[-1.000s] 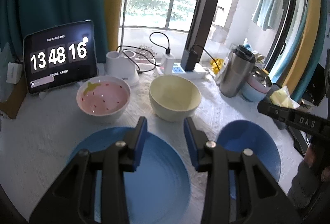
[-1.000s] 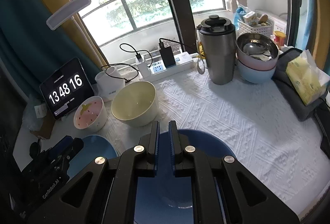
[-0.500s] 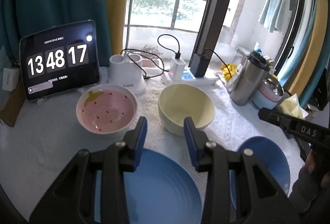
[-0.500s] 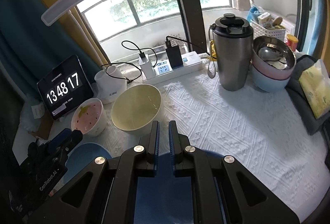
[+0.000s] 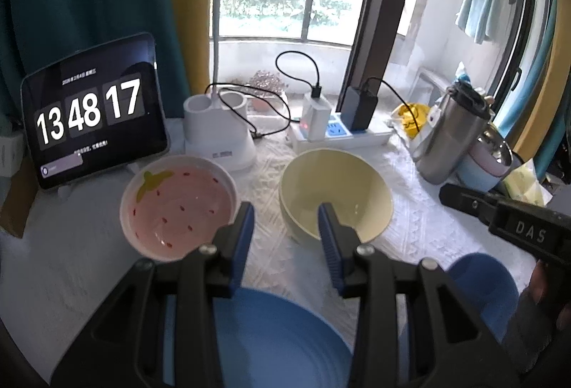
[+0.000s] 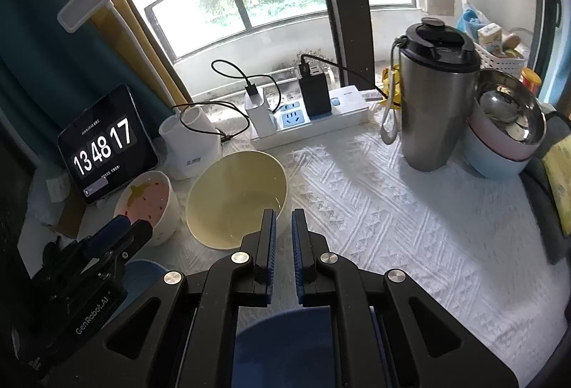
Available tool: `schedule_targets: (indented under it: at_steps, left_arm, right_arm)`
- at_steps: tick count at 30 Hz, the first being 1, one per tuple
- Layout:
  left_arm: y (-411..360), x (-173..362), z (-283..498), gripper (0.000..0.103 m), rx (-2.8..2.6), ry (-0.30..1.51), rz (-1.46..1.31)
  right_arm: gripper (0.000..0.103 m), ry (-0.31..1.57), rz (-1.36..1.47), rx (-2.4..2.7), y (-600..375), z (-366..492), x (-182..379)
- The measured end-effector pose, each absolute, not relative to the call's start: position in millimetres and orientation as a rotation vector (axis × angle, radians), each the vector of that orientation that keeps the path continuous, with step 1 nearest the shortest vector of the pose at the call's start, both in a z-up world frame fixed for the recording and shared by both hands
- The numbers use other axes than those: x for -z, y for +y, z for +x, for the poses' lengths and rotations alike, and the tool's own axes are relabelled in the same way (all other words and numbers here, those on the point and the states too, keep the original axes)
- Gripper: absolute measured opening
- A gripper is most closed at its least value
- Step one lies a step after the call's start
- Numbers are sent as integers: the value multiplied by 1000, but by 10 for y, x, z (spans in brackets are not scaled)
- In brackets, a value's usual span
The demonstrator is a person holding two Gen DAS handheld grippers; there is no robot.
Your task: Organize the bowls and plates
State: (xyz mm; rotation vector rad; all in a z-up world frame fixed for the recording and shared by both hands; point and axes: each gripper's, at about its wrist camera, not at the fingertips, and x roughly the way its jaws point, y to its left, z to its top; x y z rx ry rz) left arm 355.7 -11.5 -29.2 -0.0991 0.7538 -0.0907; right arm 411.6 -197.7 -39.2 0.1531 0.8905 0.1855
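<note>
A pink strawberry-patterned bowl (image 5: 178, 209) and a pale yellow bowl (image 5: 335, 191) stand side by side on the white cloth. Below them lie a large blue plate (image 5: 271, 334) and a smaller blue plate (image 5: 481, 281). My left gripper (image 5: 285, 220) hovers open and empty over the gap between the two bowls, above the large plate's far rim. My right gripper (image 6: 283, 227) is shut with nothing in it. It sits above the smaller blue plate (image 6: 285, 345), its tips near the yellow bowl's (image 6: 235, 198) front right rim. The pink bowl (image 6: 146, 198) sits to the left.
A tablet clock (image 5: 92, 109), a white lamp base (image 5: 217, 134) and a power strip (image 6: 310, 120) with chargers line the back. A steel tumbler (image 6: 431, 102), stacked bowls (image 6: 506, 138) and a yellow pack (image 6: 560, 184) stand at the right.
Both grippers have moved forward toward the two bowls. The blue plates have slid down under them, and the bowls look larger. Neither jaw opening has changed.
</note>
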Motion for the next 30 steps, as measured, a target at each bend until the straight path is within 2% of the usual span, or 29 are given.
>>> schedule_targets:
  at_steps: [25,28,30]
  left_arm:
    - [-188,602,3948,42,79,841,-101]
    - [-198,633,3981,43,80,854,-98]
    - [-208,657,4007,43,84,865,-99]
  right_arm:
    - [10,988,181,-212,-1928,4559,742]
    - [14,1005,197,-216,-1936,4594,787]
    - [24,1011,208,-217,-1946,4611,808]
